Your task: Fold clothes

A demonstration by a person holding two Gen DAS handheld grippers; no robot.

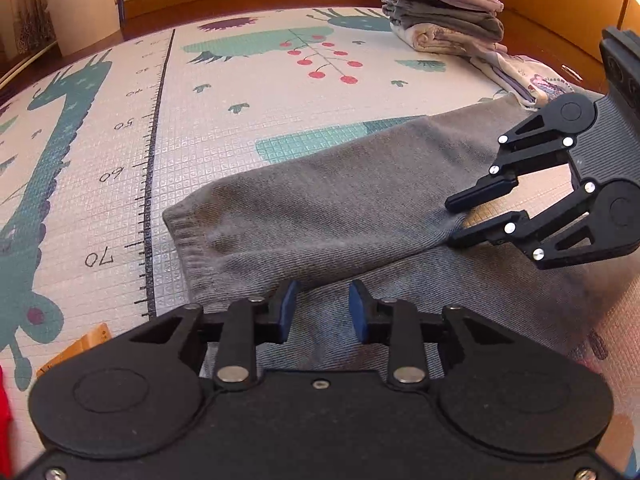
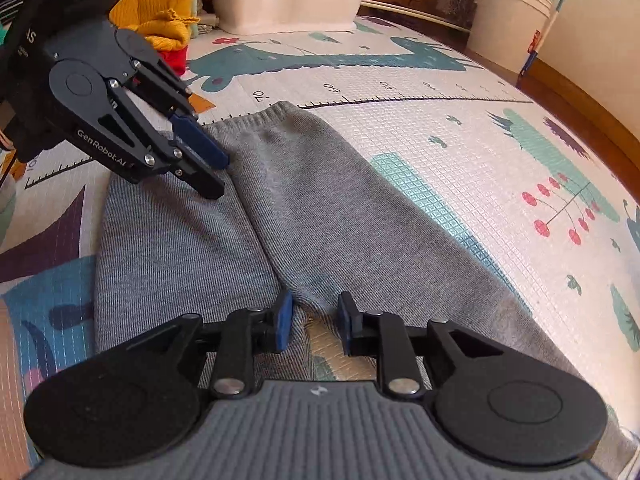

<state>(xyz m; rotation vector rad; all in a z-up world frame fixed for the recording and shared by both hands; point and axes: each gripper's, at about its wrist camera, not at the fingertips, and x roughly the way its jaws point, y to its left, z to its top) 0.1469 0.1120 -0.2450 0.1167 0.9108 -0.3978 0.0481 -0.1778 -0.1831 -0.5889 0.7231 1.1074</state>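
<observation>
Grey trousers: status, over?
Both tongs open, left tongs and right tongs low over grey trousers. Trousers flat on play mat, unfolded. Nothing in the way.

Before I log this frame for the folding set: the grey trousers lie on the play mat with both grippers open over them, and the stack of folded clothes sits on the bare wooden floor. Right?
Not quite. The stack of folded clothes sits on the play mat, at its far edge, as the left wrist view shows. The grey trousers do lie on the mat, with the left gripper and right gripper open over them.

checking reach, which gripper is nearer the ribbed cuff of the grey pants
Left. The left gripper hovers right beside the ribbed cuff; the right gripper is far down the grey pants, at the opposite end.
</observation>
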